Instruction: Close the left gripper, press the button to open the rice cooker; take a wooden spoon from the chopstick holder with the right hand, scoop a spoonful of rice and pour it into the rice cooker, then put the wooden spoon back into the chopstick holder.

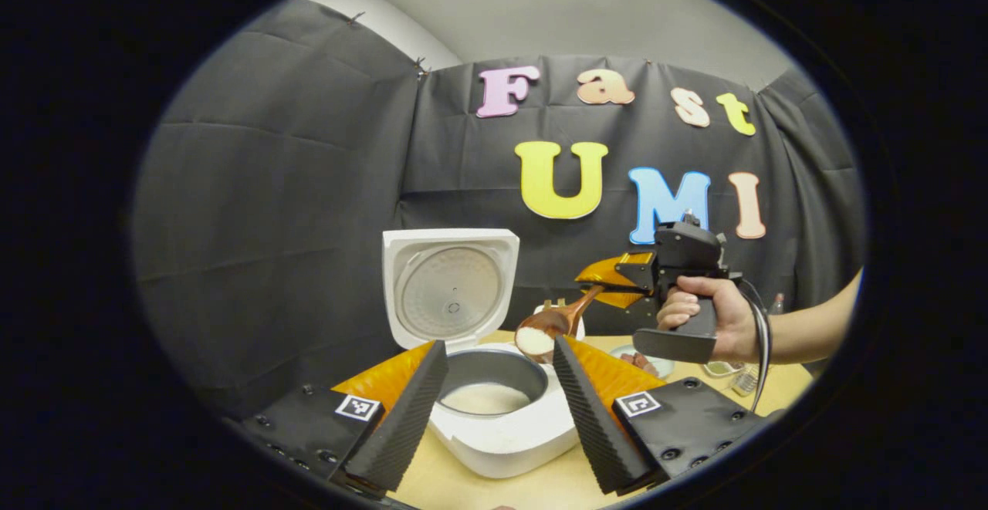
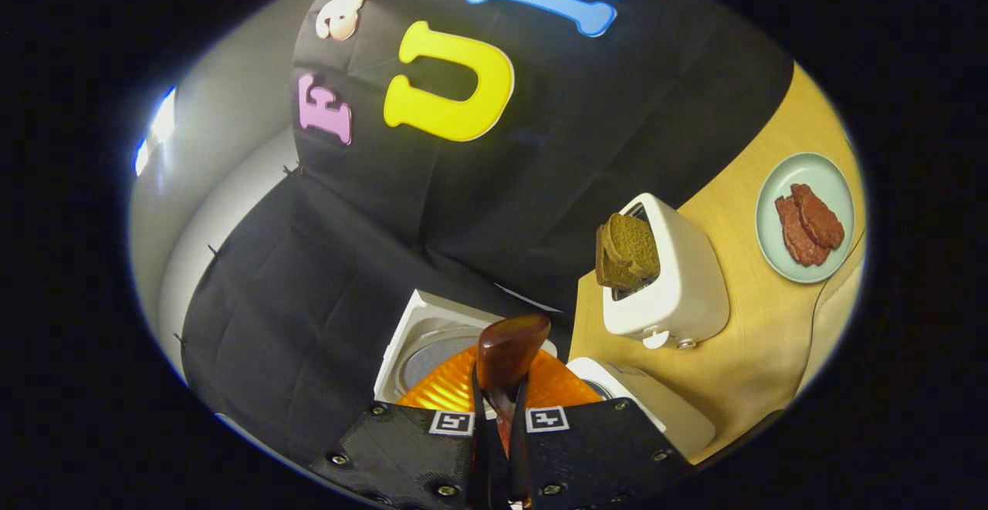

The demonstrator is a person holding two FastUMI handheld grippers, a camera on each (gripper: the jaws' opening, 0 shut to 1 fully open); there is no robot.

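Observation:
The white rice cooker (image 1: 494,437) stands with its lid (image 1: 450,285) up, and some rice lies in its dark inner pot (image 1: 489,386). My left gripper (image 1: 498,386) hangs open just in front of the pot, one finger on each side of it. A hand holds my right gripper (image 1: 617,280) above and to the right of the cooker, shut on the handle of a wooden spoon (image 1: 549,326). The spoon's bowl holds white rice and tilts over the pot's right rim. In the right gripper view the spoon (image 2: 505,359) sticks out between the shut fingers, above the cooker's lid (image 2: 432,340).
A white toaster (image 2: 671,278) with dark bread slices stands behind the cooker on the wooden table (image 2: 764,340). A pale green plate (image 2: 806,217) with brown meat pieces lies farther right. Small glass items (image 1: 733,375) sit near the table's right edge.

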